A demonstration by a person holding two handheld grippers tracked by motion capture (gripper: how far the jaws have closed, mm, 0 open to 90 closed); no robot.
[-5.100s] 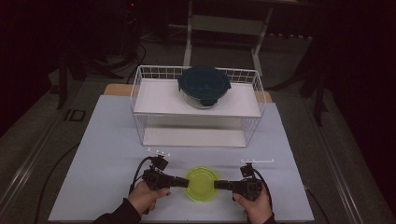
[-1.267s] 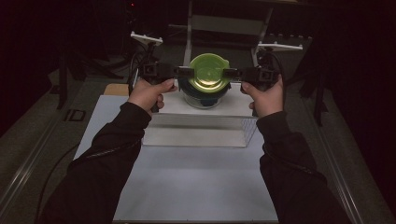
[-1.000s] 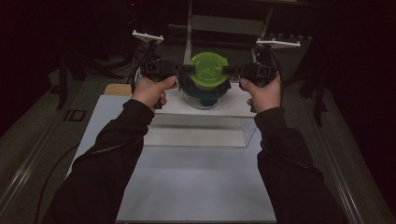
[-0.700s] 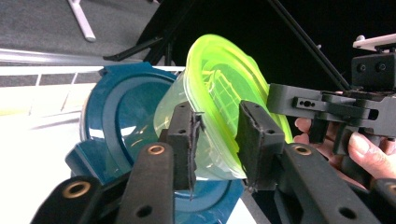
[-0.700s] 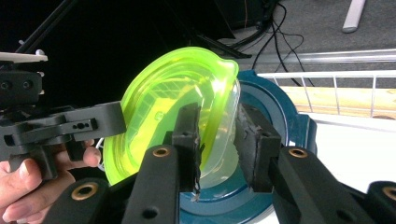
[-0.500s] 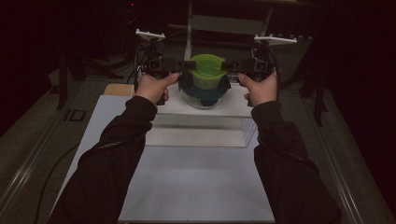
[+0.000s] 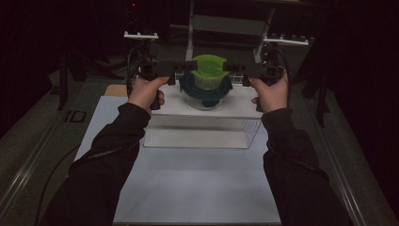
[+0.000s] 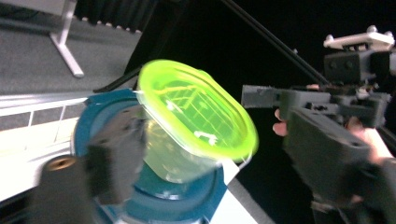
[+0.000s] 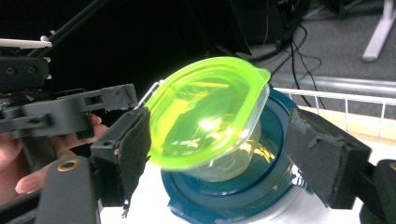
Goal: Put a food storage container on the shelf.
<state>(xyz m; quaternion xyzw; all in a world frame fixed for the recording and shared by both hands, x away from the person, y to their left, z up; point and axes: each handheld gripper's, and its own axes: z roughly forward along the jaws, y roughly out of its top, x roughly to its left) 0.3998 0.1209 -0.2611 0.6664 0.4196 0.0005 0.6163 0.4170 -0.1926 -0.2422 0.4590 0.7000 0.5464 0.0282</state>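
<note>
the small clear tub with the green lid [image 7: 209, 70] sits on top of the blue-lidded glass bowl [image 7: 205, 89], which stands on the flat top of the white wire rack [image 7: 197, 125] at the far end of the table [image 7: 188, 188]. in both claw views the tub leans to one side on the blue lid rather than sitting level.

the left claw [image 7: 181, 69] is at the tub's left side and the right claw [image 7: 234, 68] at its right, each held in a hand with a dark sleeve. both claws have just been opening, and their jaws now stand wide. in the right claw view [image 9: 215, 154] the tub lies between the two jaws; one pad [image 9: 135, 144] is just beside the lid's edge, the other is apart from it. in the left claw view [image 8: 154, 154] one blurred pad [image 8: 112, 158] is close in front of the tub, and i cannot tell whether it touches.
</note>
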